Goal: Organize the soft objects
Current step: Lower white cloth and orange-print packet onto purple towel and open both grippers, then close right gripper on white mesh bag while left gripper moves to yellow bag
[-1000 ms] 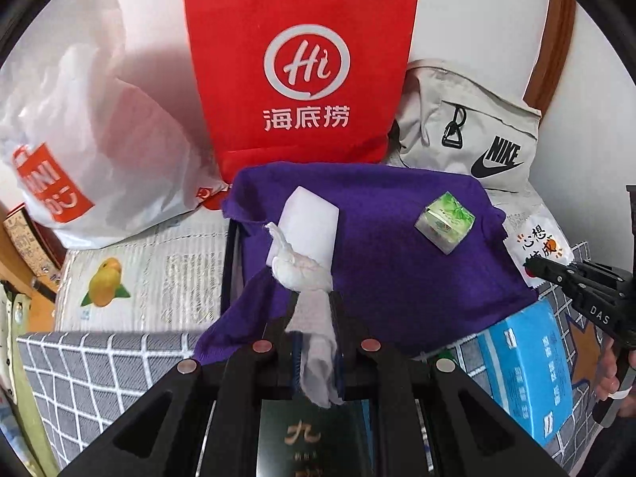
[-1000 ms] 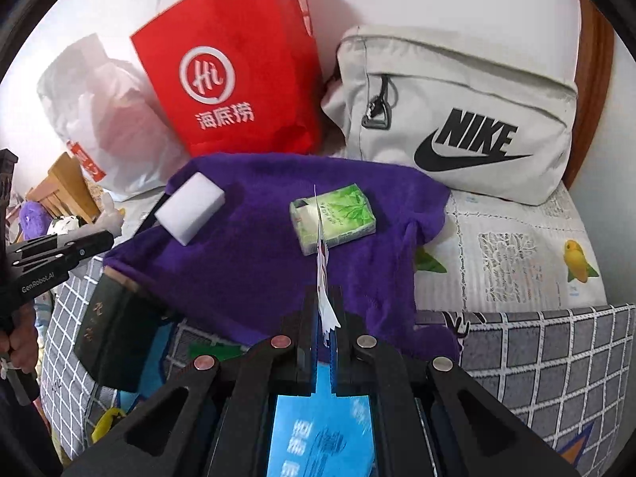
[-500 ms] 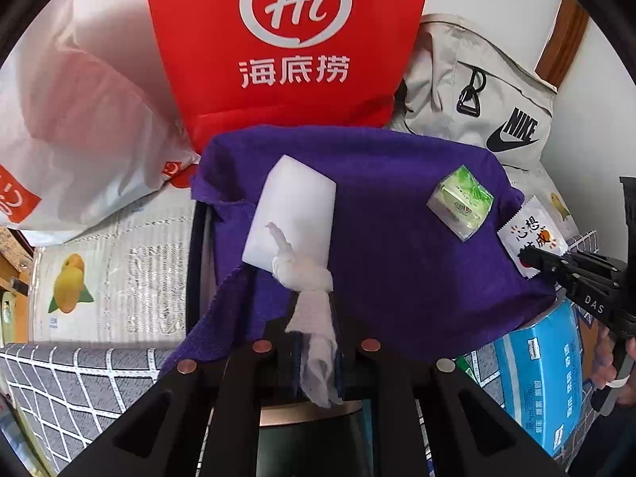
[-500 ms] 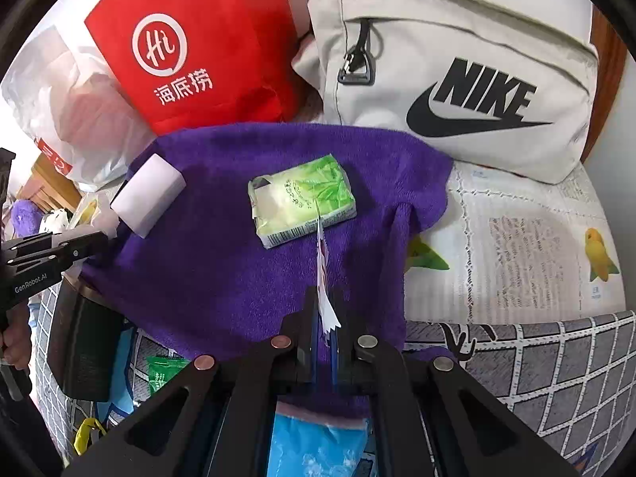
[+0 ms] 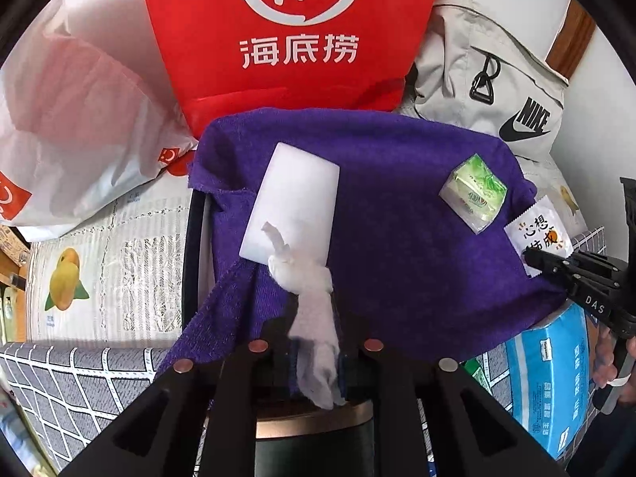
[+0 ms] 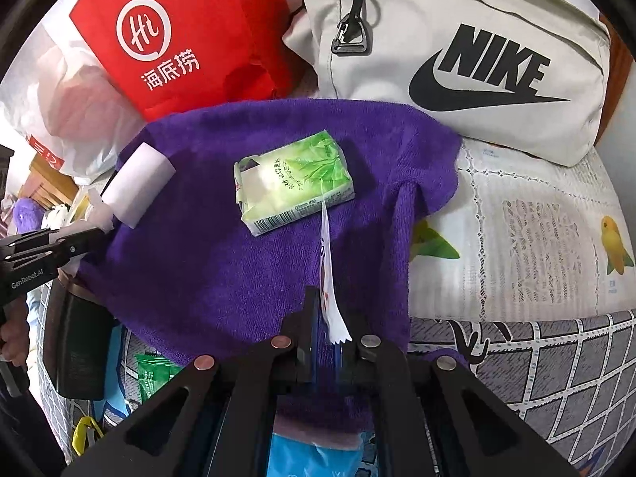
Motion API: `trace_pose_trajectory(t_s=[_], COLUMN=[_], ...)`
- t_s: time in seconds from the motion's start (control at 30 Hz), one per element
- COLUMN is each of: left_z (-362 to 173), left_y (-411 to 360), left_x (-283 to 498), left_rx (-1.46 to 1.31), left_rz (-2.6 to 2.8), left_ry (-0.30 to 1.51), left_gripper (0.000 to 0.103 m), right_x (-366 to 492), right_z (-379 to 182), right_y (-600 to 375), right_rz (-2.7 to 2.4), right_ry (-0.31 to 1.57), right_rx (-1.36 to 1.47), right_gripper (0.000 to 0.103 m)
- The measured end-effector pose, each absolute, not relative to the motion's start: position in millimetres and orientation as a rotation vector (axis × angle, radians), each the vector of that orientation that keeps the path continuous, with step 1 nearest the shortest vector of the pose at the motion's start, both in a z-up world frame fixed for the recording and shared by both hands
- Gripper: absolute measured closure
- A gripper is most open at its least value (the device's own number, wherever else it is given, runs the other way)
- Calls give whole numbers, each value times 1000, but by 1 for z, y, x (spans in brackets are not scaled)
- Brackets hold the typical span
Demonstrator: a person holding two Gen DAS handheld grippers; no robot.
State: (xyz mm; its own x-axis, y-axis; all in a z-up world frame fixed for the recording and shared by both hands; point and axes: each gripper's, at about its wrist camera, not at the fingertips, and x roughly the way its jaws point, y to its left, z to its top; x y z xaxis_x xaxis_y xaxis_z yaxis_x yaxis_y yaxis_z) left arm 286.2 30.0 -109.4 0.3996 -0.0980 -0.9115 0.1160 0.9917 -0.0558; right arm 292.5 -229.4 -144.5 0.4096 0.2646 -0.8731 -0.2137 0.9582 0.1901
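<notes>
A crumpled white tissue (image 5: 306, 278) sat between the opening jaws of the left gripper (image 5: 316, 353), apparently for release onto the purple towel (image 5: 397, 278) just ahead. The right gripper (image 6: 330, 342) stayed narrowly pinched on a flat sachet (image 6: 326, 274), the green tissue pack (image 6: 294, 187) lying beyond its fingertips.

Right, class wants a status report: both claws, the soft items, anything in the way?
Left claw opening, crumpled tissue between its jaws. Right claw shut on flat sachet. White sponge and green tissue pack on purple towel. Nothing blocking.
</notes>
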Motion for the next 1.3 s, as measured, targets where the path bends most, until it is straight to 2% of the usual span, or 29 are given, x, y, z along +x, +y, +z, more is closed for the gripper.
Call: trace_pose_trajectory(t_s=[0.13, 0.17, 0.3, 0.47, 0.53, 1.0, 1.3], left_z=[-110, -110, -108, -105, -102, -52, -37], left_y=[32, 32, 33, 36, 38, 46, 50], left_x=[286, 286, 286, 283, 281, 234, 175], left_rx=[5, 4, 14, 19, 17, 41, 28], left_rz=[-141, -137, -117, -98, -91, -66, -64], left_ry=[1153, 1151, 1151, 1151, 1146, 1053, 1022], left_gripper=[61, 58, 44, 43, 43, 43, 43], right_x=[291, 291, 287, 280, 277, 238, 171], right_z=[-141, -140, -135, -122, -117, -87, -71], right_y=[-231, -231, -236, -237, -236, -246, -239], right_rz=[300, 299, 295, 299, 286, 255, 287], right_ry=[1100, 1097, 1080, 1025, 1004, 961, 938], right_rx=[52, 52, 54, 41, 23, 5, 5], right_gripper=[96, 96, 80, 58, 53, 52, 52])
